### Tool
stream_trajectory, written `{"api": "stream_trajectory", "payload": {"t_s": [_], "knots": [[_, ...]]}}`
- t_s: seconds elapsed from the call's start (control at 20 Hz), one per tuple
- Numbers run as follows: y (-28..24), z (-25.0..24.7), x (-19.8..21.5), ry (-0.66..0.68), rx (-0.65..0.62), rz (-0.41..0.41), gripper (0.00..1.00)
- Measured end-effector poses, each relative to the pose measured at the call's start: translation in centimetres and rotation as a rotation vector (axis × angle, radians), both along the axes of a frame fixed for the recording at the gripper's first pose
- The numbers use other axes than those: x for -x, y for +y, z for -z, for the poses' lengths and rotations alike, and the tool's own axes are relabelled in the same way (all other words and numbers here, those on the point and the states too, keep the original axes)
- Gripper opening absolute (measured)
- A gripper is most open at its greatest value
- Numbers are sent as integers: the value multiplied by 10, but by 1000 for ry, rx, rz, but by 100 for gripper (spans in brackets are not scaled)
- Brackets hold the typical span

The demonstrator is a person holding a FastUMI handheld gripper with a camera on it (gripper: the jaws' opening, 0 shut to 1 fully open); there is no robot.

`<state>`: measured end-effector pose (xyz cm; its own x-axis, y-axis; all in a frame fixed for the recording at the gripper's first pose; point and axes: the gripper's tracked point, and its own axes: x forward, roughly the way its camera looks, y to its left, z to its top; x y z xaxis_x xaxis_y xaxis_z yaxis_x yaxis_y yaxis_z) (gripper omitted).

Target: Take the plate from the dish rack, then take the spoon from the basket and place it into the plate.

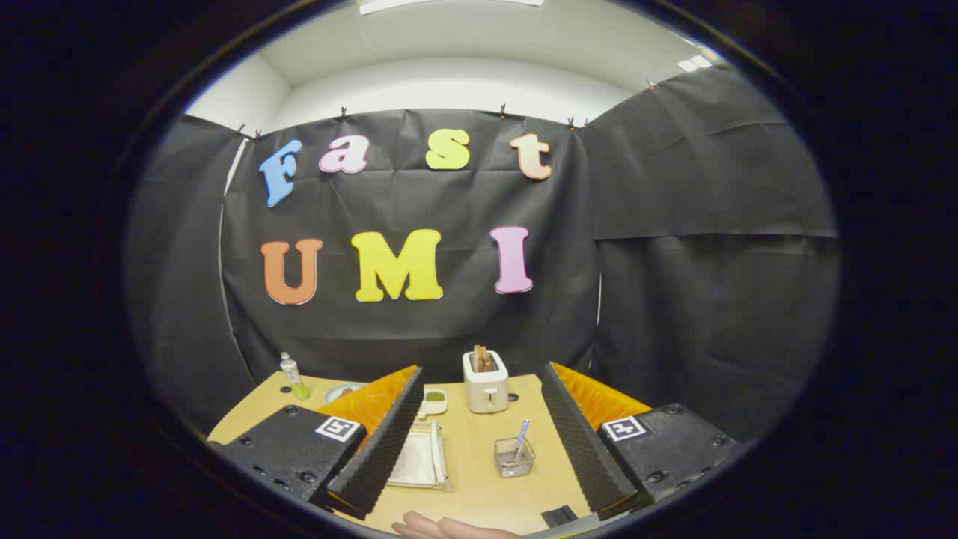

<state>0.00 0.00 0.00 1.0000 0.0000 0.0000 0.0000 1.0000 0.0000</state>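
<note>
Tabletop [479,479] beneath wide-open, empty hand-held gripper [479,382]

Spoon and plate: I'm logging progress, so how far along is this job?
Nothing looks done yet. The spoon stands in the clear basket between the fingers. The white dish rack sits by the left finger; whether the plate is in it is unclear. The gripper is open, holding nothing. Both pickups and the placing remain.
</note>
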Motion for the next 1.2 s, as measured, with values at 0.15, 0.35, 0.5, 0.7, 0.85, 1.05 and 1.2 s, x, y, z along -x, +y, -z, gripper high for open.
{"api": "stream_trajectory", "payload": {"t_s": [0.15,0.35,0.5,0.7,0.85,1.05,1.2], "knots": [[2,-3,2,-5,3,-2,100],[10,-5,5,-6,8,-19,100],[8,-6,4,0,23,-12,100],[19,-5,-5,21,26,-21,100],[35,6,-16,54,32,-51,100],[69,21,-48,115,95,-124,100],[103,34,-84,162,166,-189,100]]}}
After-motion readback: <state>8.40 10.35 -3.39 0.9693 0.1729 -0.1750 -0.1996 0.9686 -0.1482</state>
